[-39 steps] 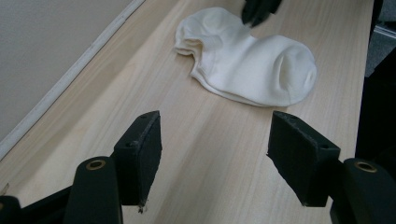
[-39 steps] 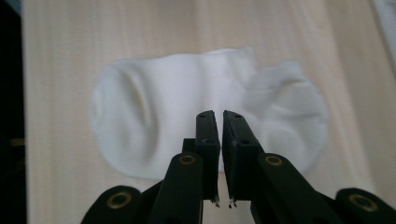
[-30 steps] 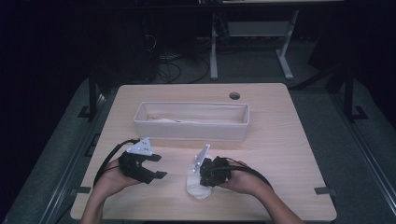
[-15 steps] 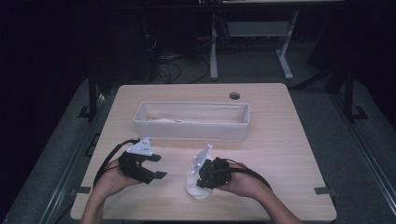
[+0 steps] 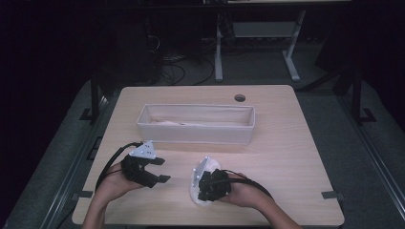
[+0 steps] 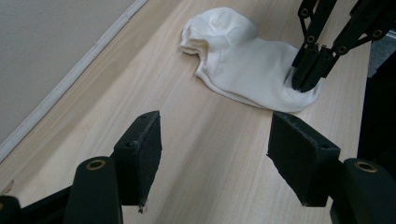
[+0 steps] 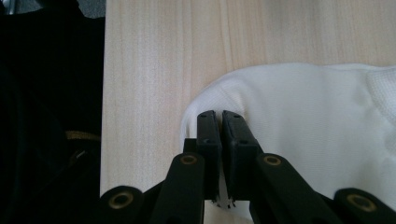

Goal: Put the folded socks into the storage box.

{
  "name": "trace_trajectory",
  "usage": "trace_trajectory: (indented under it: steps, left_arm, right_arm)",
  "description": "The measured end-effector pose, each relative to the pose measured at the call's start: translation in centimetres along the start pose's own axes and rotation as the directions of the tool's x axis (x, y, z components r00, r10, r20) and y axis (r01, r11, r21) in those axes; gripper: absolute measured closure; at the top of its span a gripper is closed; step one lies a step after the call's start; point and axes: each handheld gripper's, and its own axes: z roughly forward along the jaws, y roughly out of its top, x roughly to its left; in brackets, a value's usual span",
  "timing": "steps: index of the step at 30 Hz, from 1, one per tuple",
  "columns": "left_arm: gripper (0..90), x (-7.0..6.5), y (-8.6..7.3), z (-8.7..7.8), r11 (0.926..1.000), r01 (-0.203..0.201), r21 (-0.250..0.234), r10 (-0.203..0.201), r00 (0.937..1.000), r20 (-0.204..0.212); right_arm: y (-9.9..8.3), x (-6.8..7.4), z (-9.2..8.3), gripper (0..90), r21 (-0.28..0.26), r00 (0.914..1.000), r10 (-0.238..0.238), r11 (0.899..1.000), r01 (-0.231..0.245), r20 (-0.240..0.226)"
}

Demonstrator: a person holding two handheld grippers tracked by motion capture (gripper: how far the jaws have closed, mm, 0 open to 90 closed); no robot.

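High view: the white sock (image 5: 199, 196) lay on the wooden table (image 5: 286, 157) near its front edge, largely covered by the right gripper (image 5: 206, 190) and the hand behind it, so that its outline was hard to make out. The left gripper (image 5: 160, 170) was held just above the table to the sock's left, well apart from it, jaws spread with nothing between them.

Left gripper view: this view revealed the sock (image 6: 247, 70) in full, lying flat with its bunched end toward the tray wall, and the right gripper (image 6: 308, 79) bearing down on its opposite edge. The left gripper (image 6: 215, 154) pointed across bare tabletop toward the sock.

Right gripper view: the right gripper (image 7: 220, 122) was closed almost completely, pinching the rounded edge of the sock (image 7: 317, 126) between its pads; the sock's far part was cut off at the frame's right.

The long white tray (image 5: 196, 136) stood across the middle of the table; a pale item lay at its bottom, too indistinct to identify.
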Motion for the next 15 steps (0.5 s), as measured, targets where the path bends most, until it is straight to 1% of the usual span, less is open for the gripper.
trace_trajectory:
  steps: [2,4,7,10,13,14,15]
  left_arm:
    - [34.8,0.0,0.0,0.0,1.0000,0.001,-0.003,-0.001,1.0000,0.000]
    - [34.9,0.0,0.0,-0.1,1.0000,0.000,-0.003,0.000,1.0000,0.000]
    - [34.8,0.0,0.0,0.0,1.0000,-0.001,-0.004,0.001,1.0000,0.001]
    - [34.8,0.0,0.0,0.0,1.0000,0.001,-0.001,-0.001,1.0000,0.001]
    - [34.8,0.0,-0.1,0.0,1.0000,0.003,0.000,-0.003,1.0000,0.004]
    - [34.8,0.0,-0.1,0.1,1.0000,0.003,0.000,-0.003,1.0000,0.005]
    - [34.8,0.0,-0.1,0.1,1.0000,0.003,0.000,-0.003,1.0000,0.004]
  right_arm:
    - [0.0,-0.1,-0.6,84.4,-0.011,0.9999,0.001,1.000,-0.001,0.013]
    - [0.0,-0.5,-1.3,84.5,-0.029,0.9992,0.010,1.000,-0.009,0.038]
    - [-0.1,-1.3,-2.0,84.5,-0.032,0.9969,0.027,0.999,-0.025,0.073]
    - [-0.3,-1.9,-1.6,84.6,-0.015,0.9960,0.041,0.999,-0.040,0.080]
    - [-0.7,-2.1,-0.6,84.6,0.022,0.9956,0.049,0.998,-0.051,0.081]
    - [-0.8,-2.2,-0.3,84.8,0.027,0.9961,0.039,0.999,-0.042,0.079]
    - [-0.8,-2.2,-0.2,84.0,0.027,0.9959,0.045,0.999,-0.047,0.078]
